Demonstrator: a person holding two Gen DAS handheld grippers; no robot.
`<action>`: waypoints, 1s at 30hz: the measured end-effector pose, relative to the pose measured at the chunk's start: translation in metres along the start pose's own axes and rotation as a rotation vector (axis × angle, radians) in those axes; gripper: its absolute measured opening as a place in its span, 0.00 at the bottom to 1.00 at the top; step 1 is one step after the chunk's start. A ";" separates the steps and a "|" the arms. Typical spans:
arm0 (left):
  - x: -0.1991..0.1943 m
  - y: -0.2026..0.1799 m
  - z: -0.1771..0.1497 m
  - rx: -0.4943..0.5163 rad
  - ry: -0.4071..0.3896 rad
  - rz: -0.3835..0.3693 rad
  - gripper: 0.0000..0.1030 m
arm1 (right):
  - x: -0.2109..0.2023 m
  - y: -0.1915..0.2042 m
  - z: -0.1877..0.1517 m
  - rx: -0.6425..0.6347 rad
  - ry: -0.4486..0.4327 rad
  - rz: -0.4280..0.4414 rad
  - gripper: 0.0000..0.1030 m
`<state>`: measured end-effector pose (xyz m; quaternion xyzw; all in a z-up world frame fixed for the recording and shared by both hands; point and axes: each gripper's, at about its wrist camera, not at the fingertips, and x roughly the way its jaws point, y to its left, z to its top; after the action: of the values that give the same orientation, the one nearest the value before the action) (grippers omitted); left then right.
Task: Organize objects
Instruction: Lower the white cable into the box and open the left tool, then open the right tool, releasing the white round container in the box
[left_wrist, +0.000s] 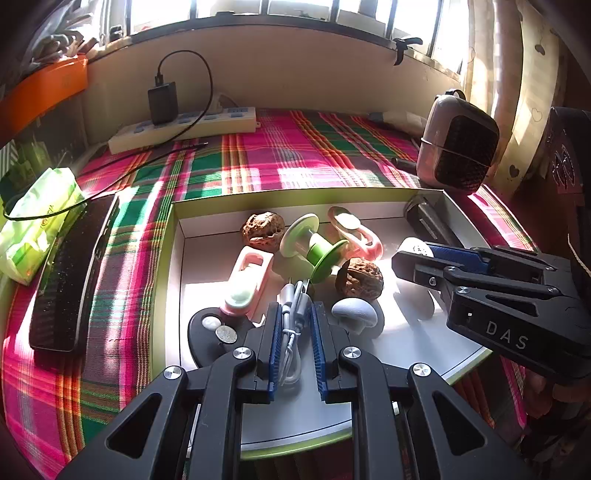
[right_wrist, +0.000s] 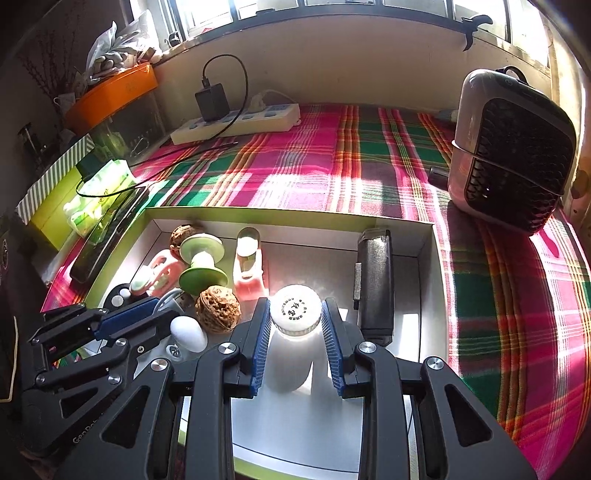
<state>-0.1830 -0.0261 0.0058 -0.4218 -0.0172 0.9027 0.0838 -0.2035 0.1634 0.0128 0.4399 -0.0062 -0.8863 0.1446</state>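
A shallow white tray with a green rim lies on the plaid cloth and holds small things. My left gripper is shut on a coiled grey-white cable just above the tray floor. My right gripper is shut on a white bottle with a ribbed cap; it also shows in the left wrist view. Two walnuts, a green spool, two pink clips, a white mushroom-shaped piece and a black case lie in the tray.
A black disc with a coin lies at the tray's near left. A black device and a green tissue pack lie left of the tray. A power strip with a charger lies at the back. A small heater stands at the right.
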 end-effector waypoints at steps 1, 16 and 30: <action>0.000 0.000 0.000 0.002 0.001 0.000 0.14 | 0.000 0.000 0.000 -0.001 0.000 -0.001 0.28; 0.001 -0.001 0.001 0.006 0.004 0.001 0.15 | 0.005 0.000 -0.002 0.006 0.010 -0.009 0.28; 0.000 -0.008 -0.001 0.016 0.008 -0.006 0.31 | 0.002 0.001 -0.004 0.022 0.009 -0.002 0.38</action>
<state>-0.1815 -0.0185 0.0058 -0.4248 -0.0110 0.9007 0.0901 -0.2012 0.1619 0.0087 0.4456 -0.0150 -0.8842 0.1389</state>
